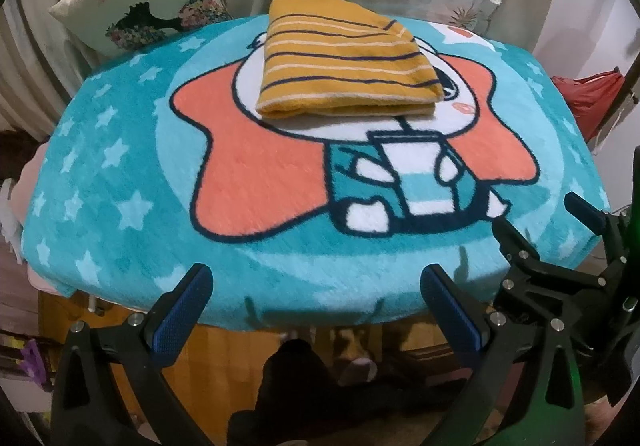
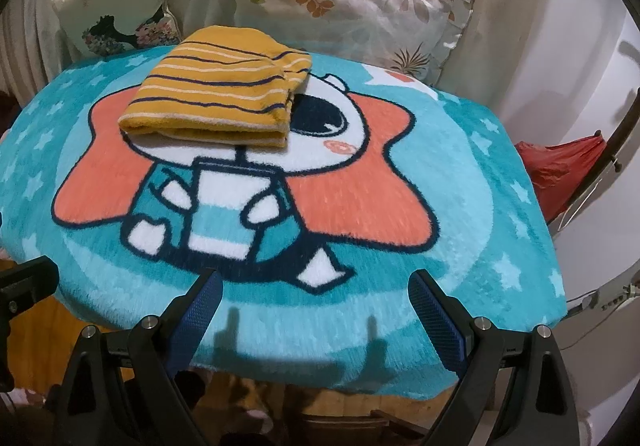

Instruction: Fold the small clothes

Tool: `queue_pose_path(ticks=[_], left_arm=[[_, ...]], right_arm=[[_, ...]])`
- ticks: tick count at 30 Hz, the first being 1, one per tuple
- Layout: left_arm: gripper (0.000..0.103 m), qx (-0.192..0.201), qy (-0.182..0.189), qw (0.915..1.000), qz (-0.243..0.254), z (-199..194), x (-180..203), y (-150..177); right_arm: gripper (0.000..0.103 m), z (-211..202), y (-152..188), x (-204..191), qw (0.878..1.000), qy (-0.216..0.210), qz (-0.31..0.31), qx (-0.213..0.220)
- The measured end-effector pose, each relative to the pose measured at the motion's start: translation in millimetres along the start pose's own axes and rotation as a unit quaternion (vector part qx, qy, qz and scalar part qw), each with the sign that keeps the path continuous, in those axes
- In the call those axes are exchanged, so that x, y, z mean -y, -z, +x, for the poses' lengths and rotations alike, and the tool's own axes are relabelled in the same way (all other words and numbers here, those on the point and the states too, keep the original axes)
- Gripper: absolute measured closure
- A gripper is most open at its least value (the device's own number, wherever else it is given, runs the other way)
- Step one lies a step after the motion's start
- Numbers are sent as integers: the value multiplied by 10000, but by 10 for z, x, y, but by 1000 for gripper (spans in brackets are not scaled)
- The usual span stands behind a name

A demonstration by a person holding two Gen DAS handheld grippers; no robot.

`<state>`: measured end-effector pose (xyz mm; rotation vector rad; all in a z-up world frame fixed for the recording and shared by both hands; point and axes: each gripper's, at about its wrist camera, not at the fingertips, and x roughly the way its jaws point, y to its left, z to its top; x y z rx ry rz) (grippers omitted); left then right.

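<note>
A yellow garment with navy and white stripes [image 1: 344, 66] lies folded into a compact rectangle on the far half of the teal cartoon blanket [image 1: 120, 182]. It also shows in the right wrist view [image 2: 220, 98], at the far left. My left gripper [image 1: 316, 286] is open and empty, held at the near edge of the blanket, well short of the garment. My right gripper [image 2: 316, 298] is open and empty, also at the near edge. The right gripper shows in the left wrist view [image 1: 548, 218] at the right side.
Two patterned cushions [image 2: 344, 10] [image 2: 116, 6] lean against a beige curtain behind the blanket. A red bag [image 2: 560, 162] sits off the right side. The blanket [image 2: 460, 286] covers a small wooden table with its edge just below my fingers.
</note>
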<state>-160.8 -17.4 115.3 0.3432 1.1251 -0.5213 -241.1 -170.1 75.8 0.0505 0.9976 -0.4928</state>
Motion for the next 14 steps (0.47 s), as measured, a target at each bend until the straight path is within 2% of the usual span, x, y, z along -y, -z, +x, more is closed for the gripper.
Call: queue_pose_path(ticks=[14], left_arm=[[0,30,-69,10000,15,68,-40,-98]], right_arm=[[7,86,-86,-112,10000,-25,-61,-34]])
